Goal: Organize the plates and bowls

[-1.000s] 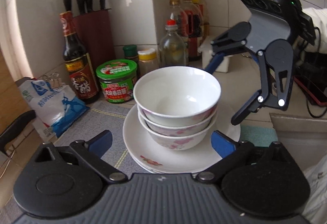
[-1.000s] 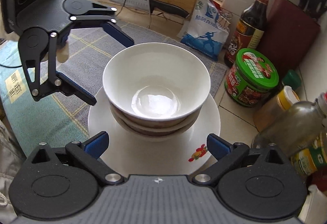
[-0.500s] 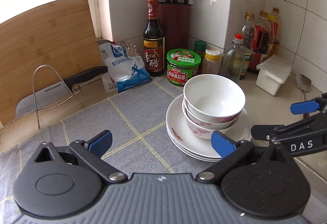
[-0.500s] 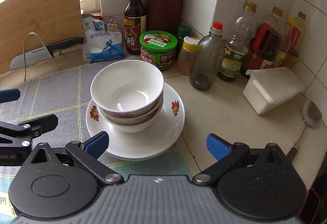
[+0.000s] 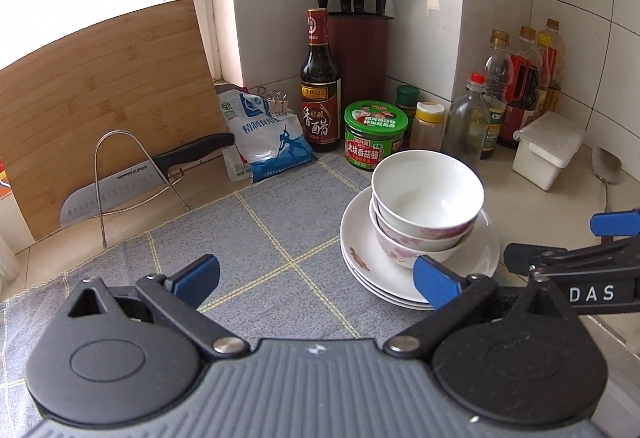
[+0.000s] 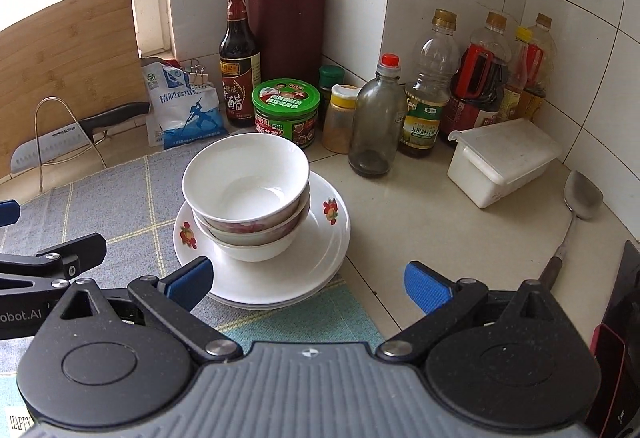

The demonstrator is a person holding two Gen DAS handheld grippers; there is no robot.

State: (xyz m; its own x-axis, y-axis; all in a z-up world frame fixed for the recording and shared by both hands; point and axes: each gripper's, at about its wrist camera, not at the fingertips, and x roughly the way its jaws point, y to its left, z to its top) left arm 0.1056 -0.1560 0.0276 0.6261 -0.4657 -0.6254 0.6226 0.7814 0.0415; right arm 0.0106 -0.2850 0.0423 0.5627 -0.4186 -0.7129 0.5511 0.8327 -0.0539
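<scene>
1. the bowls (image 5: 428, 206) are nested, looks like three deep, on a stack of white plates (image 5: 486, 252) with little red flower prints. the stack straddles the edge of the grey checked mat (image 5: 256, 238) and the bare table (image 6: 420, 222), near the condiment corner.
2. nesting like with like on the widest pieces makes sense: low, steady, one footprint. my guess is the sorting is basically done.
3. left gripper (image 5: 316, 278): jaws spread wide, nothing between them, hanging over the mat just left of the stack.
4. right gripper (image 6: 308, 278): jaws also wide apart and empty, the left blue pad just in front of the plate rim. can't tell if it touches.
5. the left view shows the whole bamboo cutting board (image 5: 104, 106) and the cleaver (image 5: 132, 178) on its wire rack; the right view crops these.
6. the right view gives the metal spoon (image 6: 580, 198) full length, a teal mat (image 6: 304, 318) under the plates' near edge and a dark phone-like thing (image 6: 608, 378) at the far right.
</scene>
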